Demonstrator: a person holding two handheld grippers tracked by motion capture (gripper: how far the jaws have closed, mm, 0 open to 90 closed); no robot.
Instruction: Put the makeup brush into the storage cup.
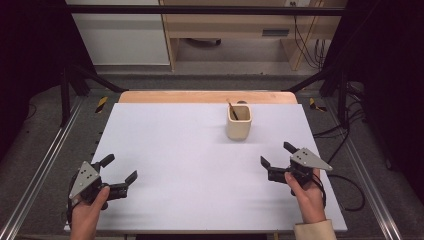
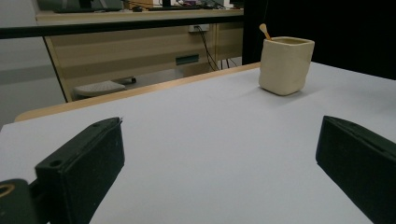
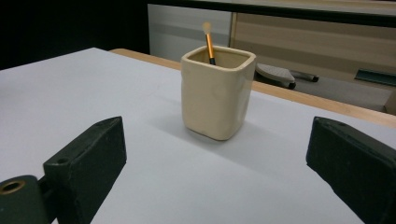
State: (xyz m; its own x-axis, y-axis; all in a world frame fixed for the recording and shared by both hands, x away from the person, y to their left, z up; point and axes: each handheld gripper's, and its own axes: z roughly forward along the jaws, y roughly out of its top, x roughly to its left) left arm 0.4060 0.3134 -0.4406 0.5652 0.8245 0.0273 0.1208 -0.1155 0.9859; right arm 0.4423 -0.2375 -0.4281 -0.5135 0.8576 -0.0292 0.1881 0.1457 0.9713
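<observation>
A cream square cup (image 1: pixel 239 122) stands upright on the white table top (image 1: pixel 190 165), toward the back right. A thin orange-handled brush (image 1: pixel 232 109) leans inside it. My left gripper (image 1: pixel 119 169) rests open at the front left, far from the cup (image 2: pixel 285 65), with nothing between its jaws. My right gripper (image 1: pixel 277 154) is open at the front right, a short way in front of the cup (image 3: pixel 217 92), its jaws wide apart and empty. The brush (image 3: pixel 209 43) pokes above the rim, and its tip (image 2: pixel 265 30) shows too.
A wooden strip (image 1: pixel 207 96) borders the table's far edge. Metal rails (image 1: pixel 35 175) run along both sides. Cables (image 1: pixel 345 125) lie on the floor at the right. Light wooden furniture (image 1: pixel 235 25) stands beyond the table.
</observation>
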